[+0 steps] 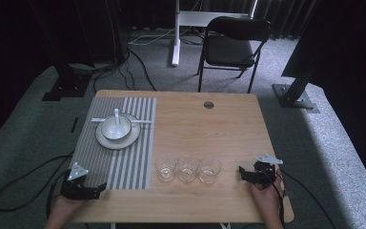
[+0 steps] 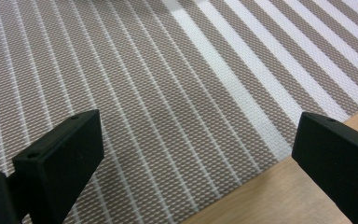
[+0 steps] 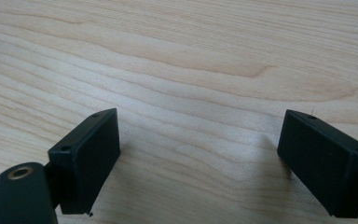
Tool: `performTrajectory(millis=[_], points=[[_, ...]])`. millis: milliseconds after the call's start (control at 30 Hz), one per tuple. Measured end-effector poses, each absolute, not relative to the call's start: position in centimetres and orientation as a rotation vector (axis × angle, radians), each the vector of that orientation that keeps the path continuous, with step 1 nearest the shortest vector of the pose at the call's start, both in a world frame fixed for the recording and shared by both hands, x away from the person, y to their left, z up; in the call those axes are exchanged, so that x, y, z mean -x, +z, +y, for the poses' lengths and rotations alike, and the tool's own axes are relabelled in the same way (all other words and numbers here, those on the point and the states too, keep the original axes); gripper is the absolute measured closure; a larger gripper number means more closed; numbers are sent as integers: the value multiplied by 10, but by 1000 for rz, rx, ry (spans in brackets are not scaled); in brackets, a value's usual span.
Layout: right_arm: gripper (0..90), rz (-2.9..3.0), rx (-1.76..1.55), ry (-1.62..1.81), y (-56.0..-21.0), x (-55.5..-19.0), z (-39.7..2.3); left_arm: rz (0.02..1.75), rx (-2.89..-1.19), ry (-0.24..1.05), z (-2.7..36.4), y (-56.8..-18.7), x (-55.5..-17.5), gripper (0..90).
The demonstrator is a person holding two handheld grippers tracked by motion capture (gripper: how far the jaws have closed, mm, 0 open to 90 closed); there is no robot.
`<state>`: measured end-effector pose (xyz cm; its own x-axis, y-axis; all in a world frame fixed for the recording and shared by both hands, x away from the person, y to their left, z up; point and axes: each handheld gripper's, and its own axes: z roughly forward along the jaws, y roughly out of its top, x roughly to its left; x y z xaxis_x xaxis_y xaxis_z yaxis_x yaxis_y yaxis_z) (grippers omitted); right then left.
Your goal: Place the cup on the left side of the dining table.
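Striped placemat flat on table's left half, under left tool.

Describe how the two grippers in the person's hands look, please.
Both are black. The left gripper and the right gripper each carry a grey three-cornered plate on top and trail a black cable. Their jaws are flat, blocky black pads with small screw holes. A brass-coloured ring shows near one jaw. No sleeves show.

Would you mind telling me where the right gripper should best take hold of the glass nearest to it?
Probably at the side wall of the rightmost glass, a little below the rim, coming in level from its right. It stands upright at the end of the row, so that side is free, while the middle glass crowds its left. The right gripper already has its jaws open.
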<state>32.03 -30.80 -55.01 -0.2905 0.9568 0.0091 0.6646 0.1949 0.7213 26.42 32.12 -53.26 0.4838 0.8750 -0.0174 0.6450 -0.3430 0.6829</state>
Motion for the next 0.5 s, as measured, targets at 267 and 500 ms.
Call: performTrajectory(millis=[267, 500], points=[[124, 2030, -1511, 873, -550, -320, -308, 1200, -2122, 470, 309, -529, -264, 25], [124, 2030, -1511, 873, -550, -320, -308, 1149, -2134, 460, 298, -526, -264, 26]])
